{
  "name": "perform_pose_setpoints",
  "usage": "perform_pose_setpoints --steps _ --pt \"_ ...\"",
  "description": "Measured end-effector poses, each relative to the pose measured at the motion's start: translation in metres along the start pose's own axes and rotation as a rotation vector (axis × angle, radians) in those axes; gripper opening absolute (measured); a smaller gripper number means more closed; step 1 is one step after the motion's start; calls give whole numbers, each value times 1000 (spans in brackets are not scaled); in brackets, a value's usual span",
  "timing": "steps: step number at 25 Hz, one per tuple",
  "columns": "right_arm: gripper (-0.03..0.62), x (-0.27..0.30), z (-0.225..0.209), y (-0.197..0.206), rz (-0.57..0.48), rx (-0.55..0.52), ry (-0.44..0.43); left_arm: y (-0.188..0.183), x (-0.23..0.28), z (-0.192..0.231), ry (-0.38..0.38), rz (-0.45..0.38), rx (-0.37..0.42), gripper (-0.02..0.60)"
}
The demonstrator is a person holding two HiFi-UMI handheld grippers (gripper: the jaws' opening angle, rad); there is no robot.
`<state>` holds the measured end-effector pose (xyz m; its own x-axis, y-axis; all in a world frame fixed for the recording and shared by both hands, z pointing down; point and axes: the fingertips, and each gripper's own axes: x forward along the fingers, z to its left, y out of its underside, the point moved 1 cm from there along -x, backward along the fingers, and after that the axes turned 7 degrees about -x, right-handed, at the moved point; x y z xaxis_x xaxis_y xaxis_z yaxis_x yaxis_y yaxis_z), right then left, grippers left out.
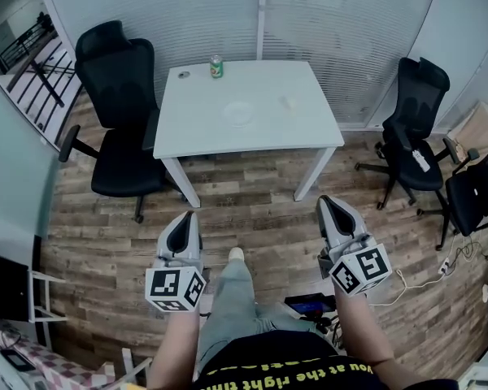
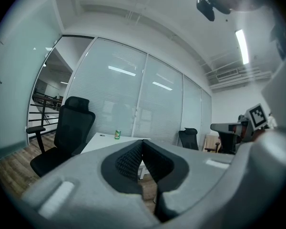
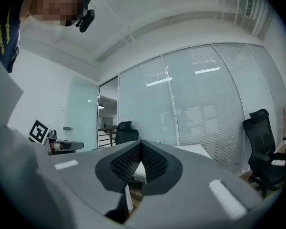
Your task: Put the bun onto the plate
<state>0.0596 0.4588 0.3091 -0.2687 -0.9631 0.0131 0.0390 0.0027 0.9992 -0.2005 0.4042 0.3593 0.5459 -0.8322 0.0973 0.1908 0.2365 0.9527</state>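
A white table (image 1: 195,128) stands across the wooden floor, well ahead of me. On it lie a pale round plate (image 1: 238,112) near the middle and a small light bun (image 1: 289,102) to its right. My left gripper (image 1: 185,216) and right gripper (image 1: 328,201) hang over the floor short of the table, far from both. In the left gripper view the left gripper (image 2: 143,141) has its jaws closed tip to tip with nothing between them. My right gripper (image 3: 141,142) is likewise shut and empty. The plate and bun do not show in either gripper view.
A green can (image 1: 216,66) and a small round object (image 1: 183,74) sit at the table's far edge. Black office chairs stand at the table's left (image 1: 118,120) and at the right (image 1: 415,128). Glass partitions lie behind. Cables trail on the floor at right (image 1: 439,266).
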Motion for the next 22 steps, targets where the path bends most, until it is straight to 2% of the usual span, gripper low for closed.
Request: perform_pose_setpoints --steps 11,22 --pt "6 70 -35 3 13 1 19 -10 79 35 13 20 -4 0" --pt "6 168 -78 -3 15 -14 22 -41 179 73 25 18 -3 0"
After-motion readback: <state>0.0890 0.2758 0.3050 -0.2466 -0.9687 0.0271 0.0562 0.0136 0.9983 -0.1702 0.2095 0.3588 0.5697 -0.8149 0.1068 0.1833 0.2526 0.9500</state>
